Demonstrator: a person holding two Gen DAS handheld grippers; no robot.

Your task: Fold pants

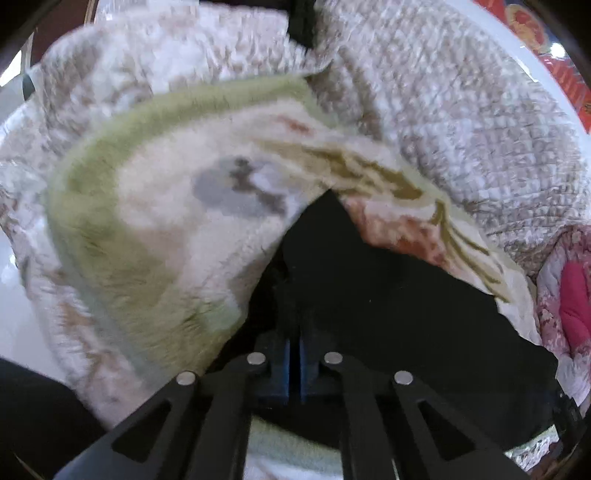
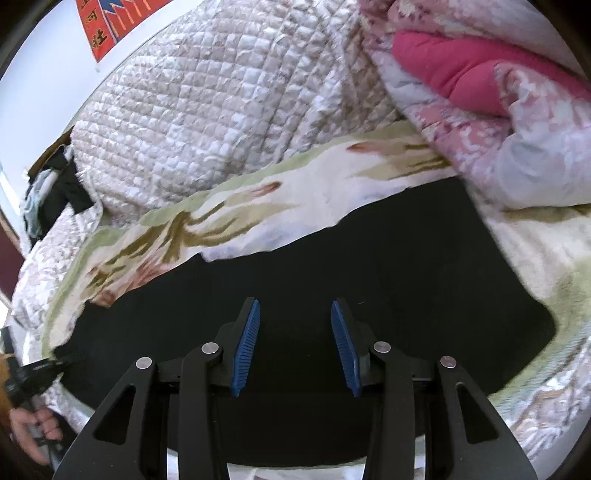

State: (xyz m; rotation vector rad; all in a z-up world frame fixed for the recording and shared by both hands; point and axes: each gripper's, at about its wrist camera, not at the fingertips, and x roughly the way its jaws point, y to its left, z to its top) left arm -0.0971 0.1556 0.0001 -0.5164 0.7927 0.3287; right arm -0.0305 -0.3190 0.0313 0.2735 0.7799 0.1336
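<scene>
The black pants (image 2: 369,258) lie spread on a cream blanket with a green border (image 2: 258,195) on the bed. My right gripper (image 2: 295,314) is open, its blue pads (image 2: 247,343) apart just above the black cloth. In the left wrist view the pants (image 1: 369,288) rise in a lifted peak from my left gripper (image 1: 294,347), whose blue pads (image 1: 282,369) are pressed together on the black fabric. The left gripper also shows at the far left edge of the right wrist view (image 2: 33,373), at the end of the pants.
A quilted beige bedspread (image 2: 221,110) lies heaped behind the blanket. A pink floral quilt (image 2: 480,92) is bunched at the right, overlapping the pants' far edge. A white wall with a red poster (image 2: 107,26) is behind. Dark clothes (image 2: 62,188) hang at the far left.
</scene>
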